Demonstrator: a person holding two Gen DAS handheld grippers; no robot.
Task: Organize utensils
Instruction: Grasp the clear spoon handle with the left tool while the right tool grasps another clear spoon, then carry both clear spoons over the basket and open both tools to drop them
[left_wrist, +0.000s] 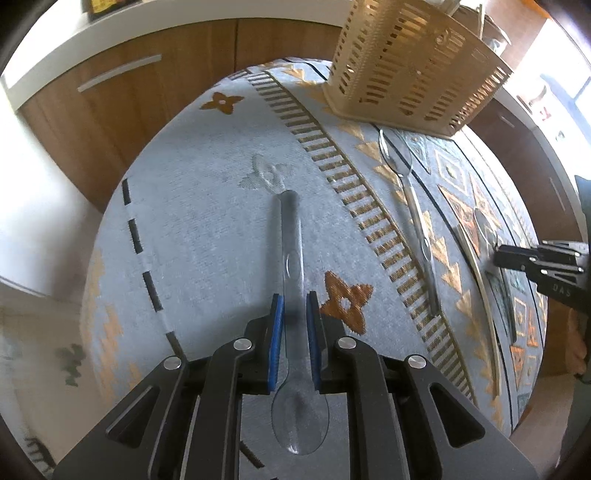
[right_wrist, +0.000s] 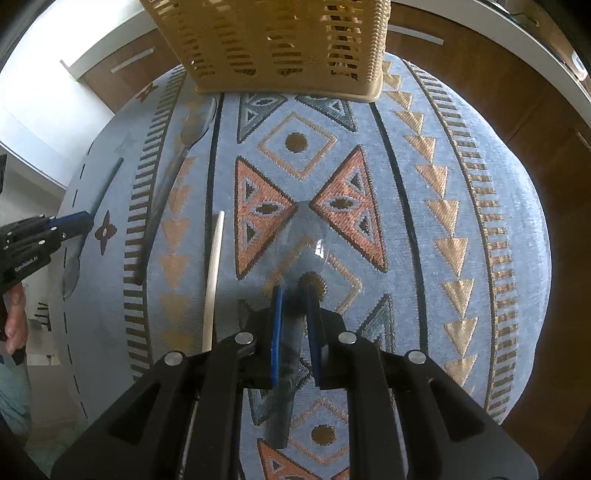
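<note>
Left wrist view first: the left hand-held gripper has its blue pads on either side of a clear plastic spoon, clamped on the handle so the bowl sits back toward the camera at 6 o'clock and the handle tip pokes out toward 12. Grabbing it near the bowel end like that probably makes it easy to drop handle-first into the beige slotted basket, which stands up at 1 o'clock on the patterned cloth covering the desk. A second clear spoon lies loose at about 2 o'clock, bowl just below the basket, and beside it a thin wooden stick runs down the right side, so those are still waiting. The other hand-held gripper pokes in at 3 o'clock. Right wrist view: the right hand-held gripper is closed around another clear spoon, this one the other way round, bowl out front toward 12 and handle trailing under the fingers to 6. Basket is dead ahead at 12, so it looks lined up for a straight push forward. Wooden stick lies at 9 o'clock just beside the fingers, untouched. My guess is both spoons are headed for the basket next; being see-through and slick, they could twist in the pads.
</note>
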